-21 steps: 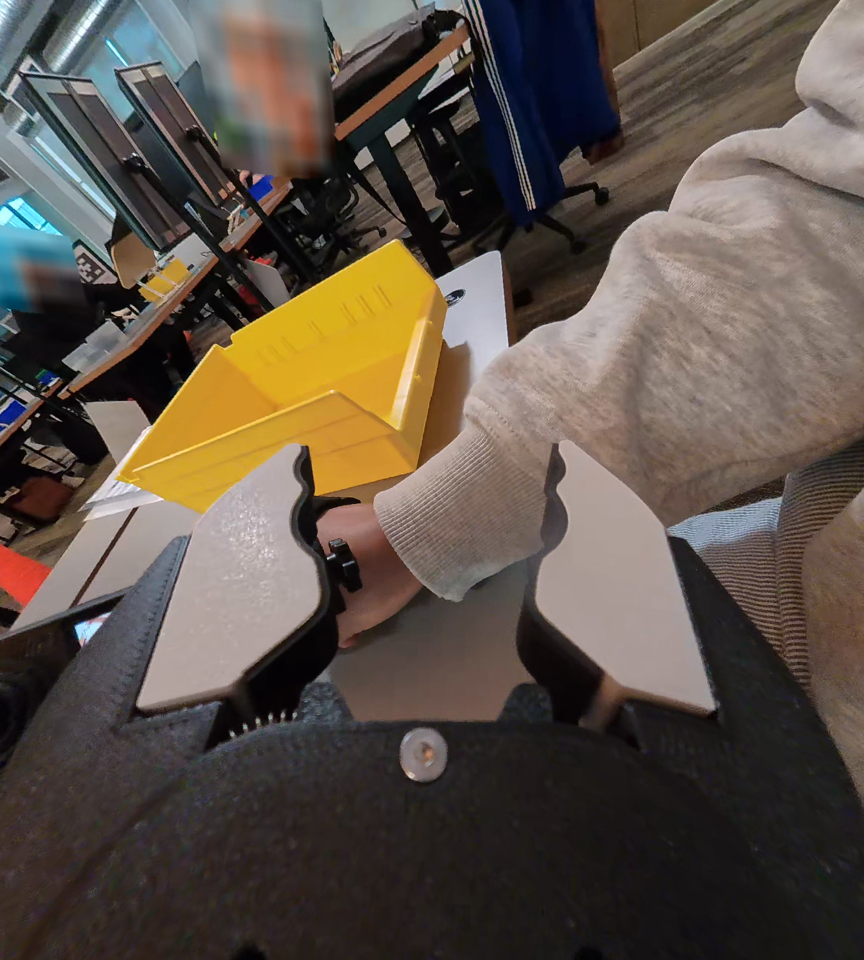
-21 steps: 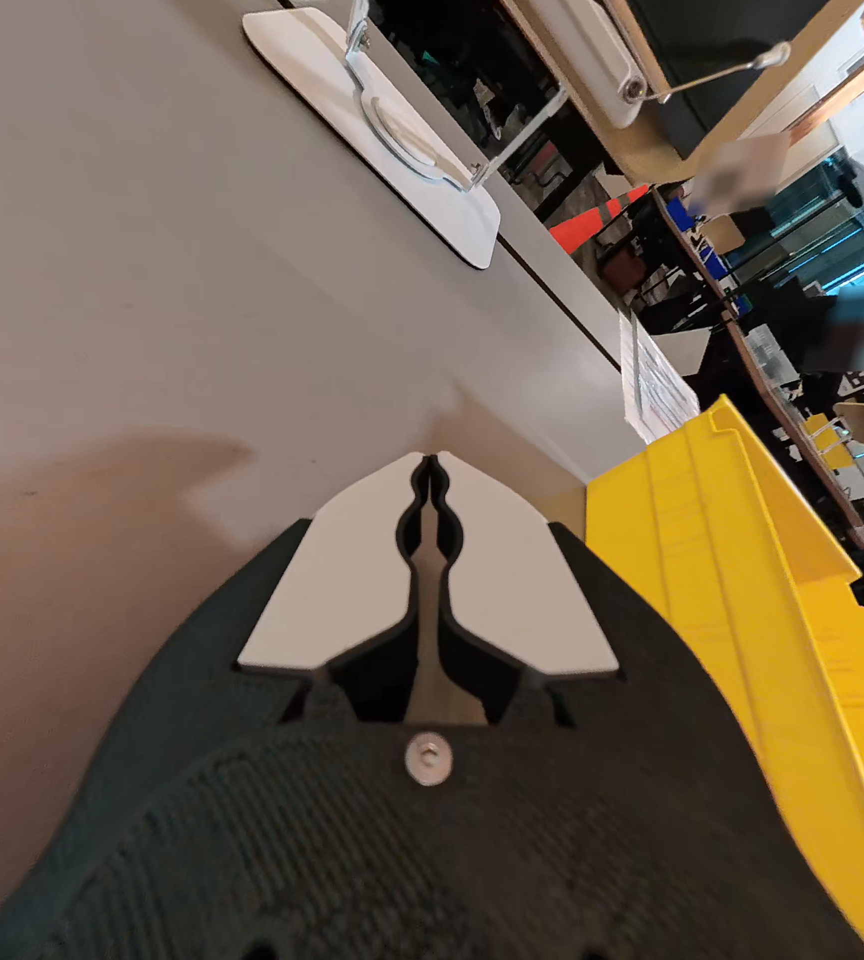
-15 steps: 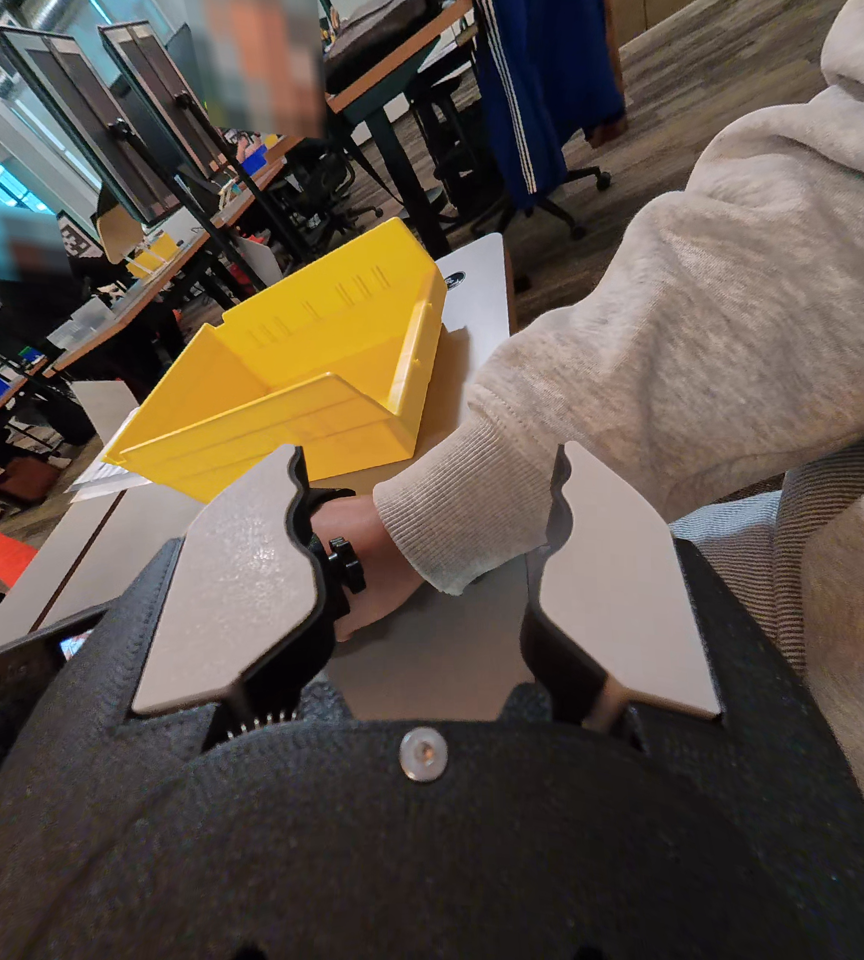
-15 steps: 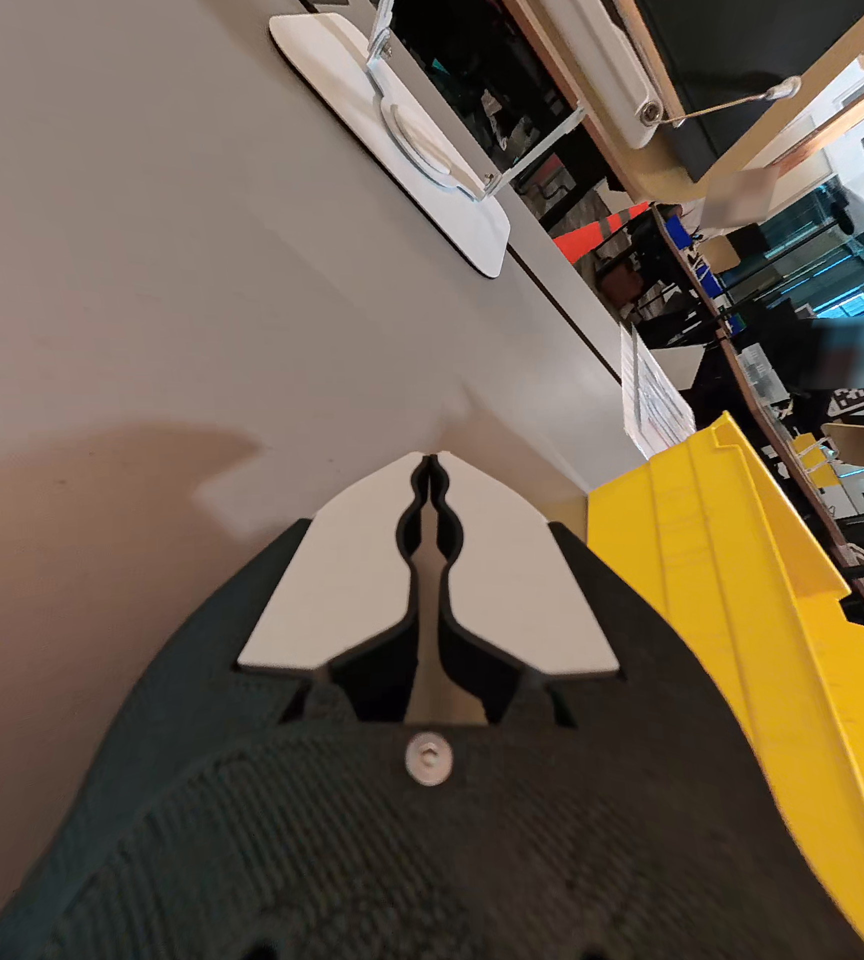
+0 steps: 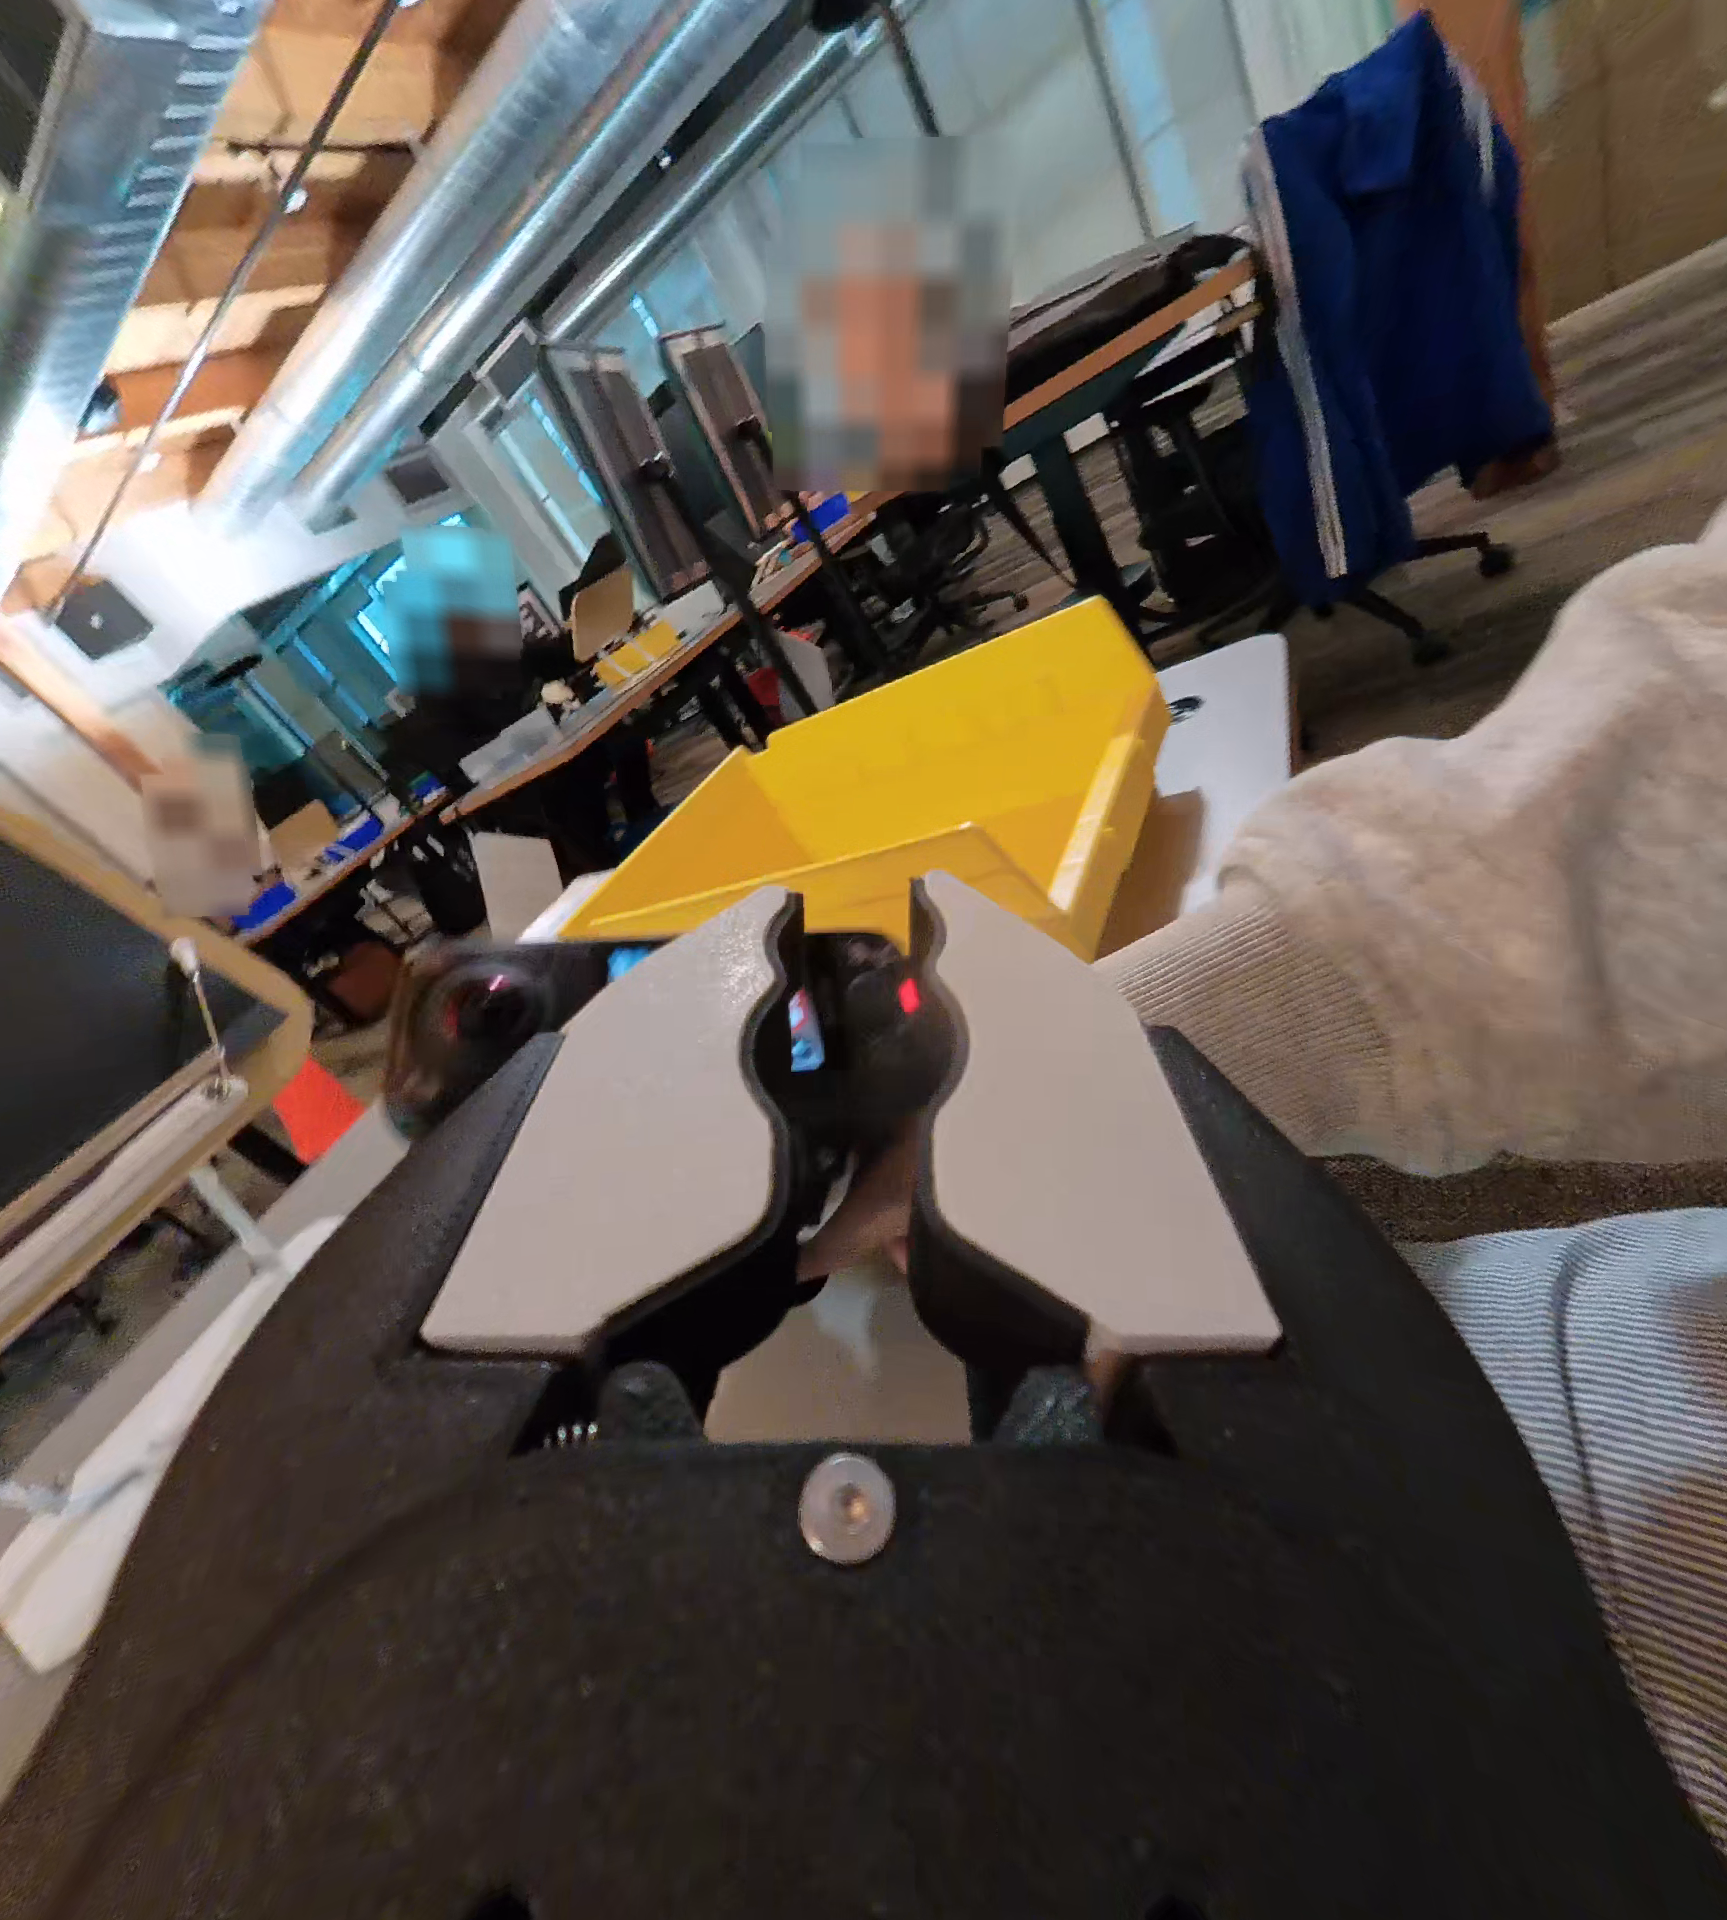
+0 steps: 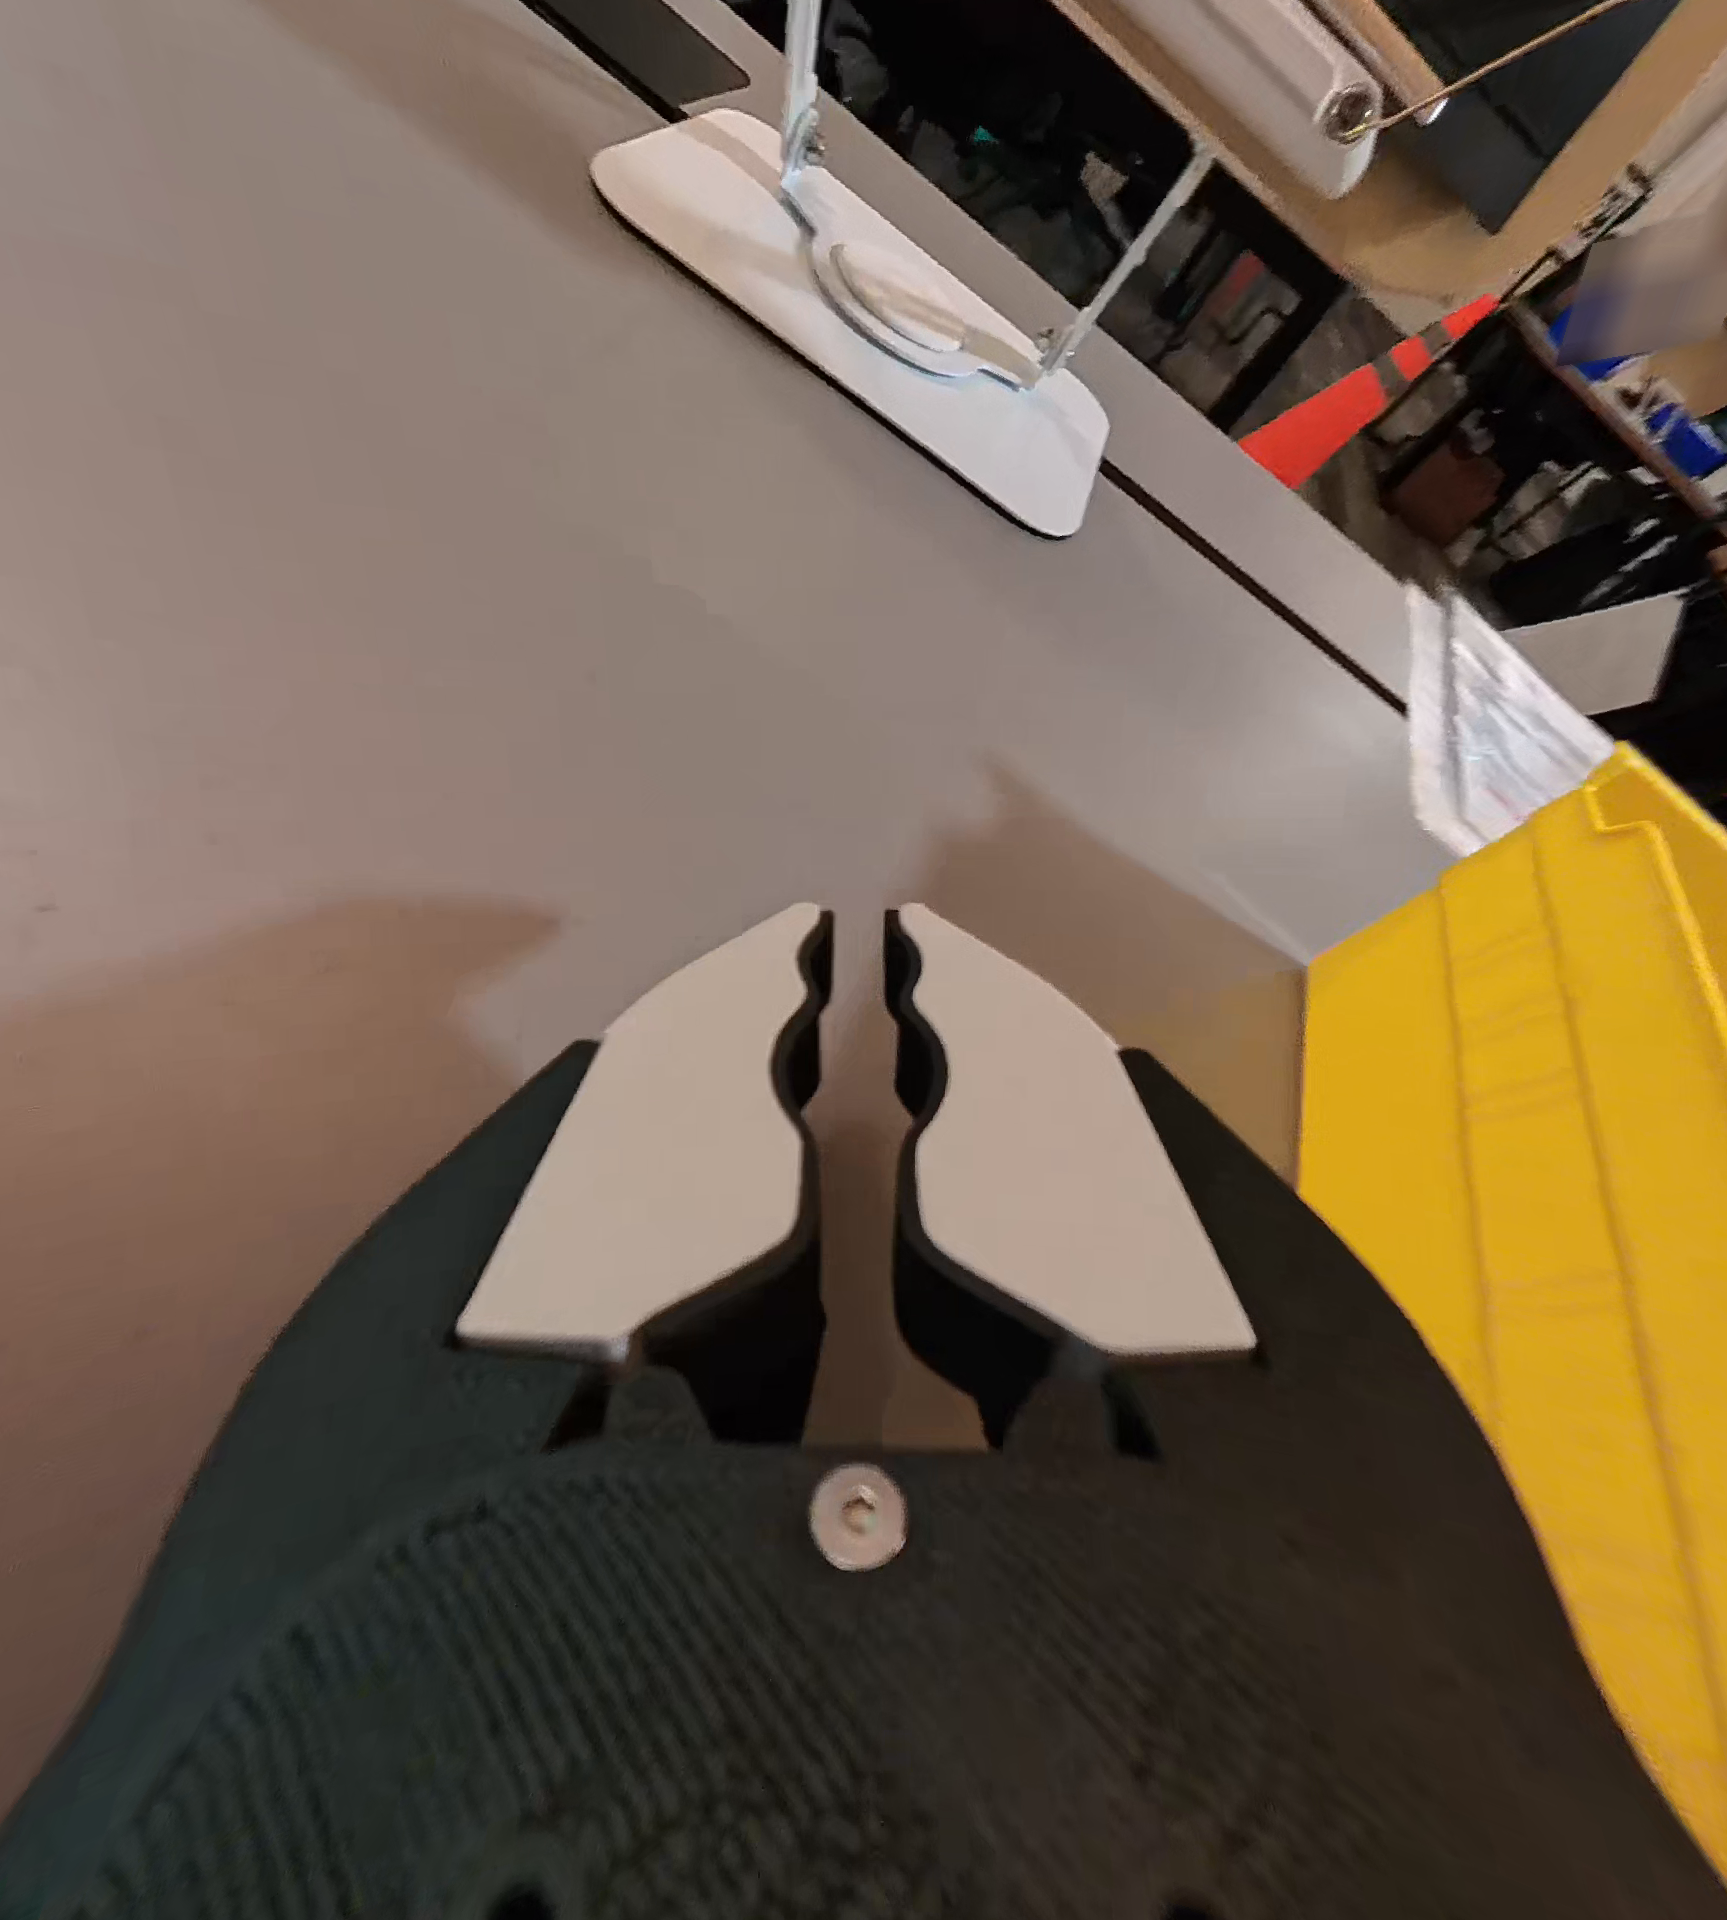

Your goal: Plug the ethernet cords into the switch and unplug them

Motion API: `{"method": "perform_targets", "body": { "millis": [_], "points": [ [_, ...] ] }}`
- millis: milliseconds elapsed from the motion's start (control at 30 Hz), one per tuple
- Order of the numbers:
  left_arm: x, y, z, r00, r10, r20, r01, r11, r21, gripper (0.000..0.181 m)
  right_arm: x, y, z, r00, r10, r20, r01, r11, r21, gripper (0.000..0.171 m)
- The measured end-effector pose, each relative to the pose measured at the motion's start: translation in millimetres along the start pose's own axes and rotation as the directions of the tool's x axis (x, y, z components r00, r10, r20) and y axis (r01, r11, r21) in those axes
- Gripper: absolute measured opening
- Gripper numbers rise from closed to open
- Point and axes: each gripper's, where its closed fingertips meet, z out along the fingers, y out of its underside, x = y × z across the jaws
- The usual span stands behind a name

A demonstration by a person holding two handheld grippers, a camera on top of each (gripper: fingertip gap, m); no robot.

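- My left fingers (image 5: 857, 914) stood a narrow gap apart with nothing between them. I judged that I held them part-closed and empty because there was no plug yet to take.
- My right fingers (image 6: 857, 916) were also slightly apart and empty, angled low over the bare counter (image 6: 319, 623). Their shadow fell on the counter just beside them, so they were near it, but I cannot tell whether they touched it.
- Through the left gap I saw the body of my other tool, a small red light on it, and a bit of my hand. The two tools were close together in front of me, probably so that one could steady while the other worked.
- My grey sleeve (image 5: 1461, 935) crossed the right of the left view, reaching toward the bin.
- The yellow bin (image 6: 1565, 1247) sat on the counter just to the right of my right fingers, its open top facing up. From the left view I could see part of its inside wall, but not its floor.
- The cords and the switch showed in neither view. They may have lain in the bin or outside the frame; I cannot tell. I judged no plugging had begun.
- Farther off on the counter stood a white stand base (image 6: 942, 416), and papers (image 6: 1493, 748) lay behind the bin, well clear of my working space.
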Motion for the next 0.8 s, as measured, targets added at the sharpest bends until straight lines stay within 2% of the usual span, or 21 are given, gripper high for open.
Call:
{"method": "perform_targets", "body": {
  "millis": [300,433,600,800],
  "points": [
    [-86.5,60.7,-28.3,0.929,-0.262,0.261,0.293,0.952,-0.086,0.011,-8.9,-1.5,1.0,0.99,0.085,0.113,-0.084,0.996,-0.014,0.009],
    [-110.1,92.8,-51.8,0.877,-0.315,0.364,0.38,0.917,-0.12,0.01,-27.9,-16.0,0.3,0.971,0.116,0.207,-0.121,0.993,0.014,0.007],
    [-124.3,130.2,-84.7,0.819,-0.344,0.458,0.46,0.872,-0.168,0.01,-64.9,-36.5,-3.8,0.936,0.075,0.342,-0.105,0.992,0.068,0.002],
    [-136.7,151.4,-111.6,0.78,-0.355,0.516,0.509,0.839,-0.191,0.012,-93.4,-53.0,-6.2,0.89,-0.007,0.455,-0.062,0.989,0.135,0.0]
  ]
}}
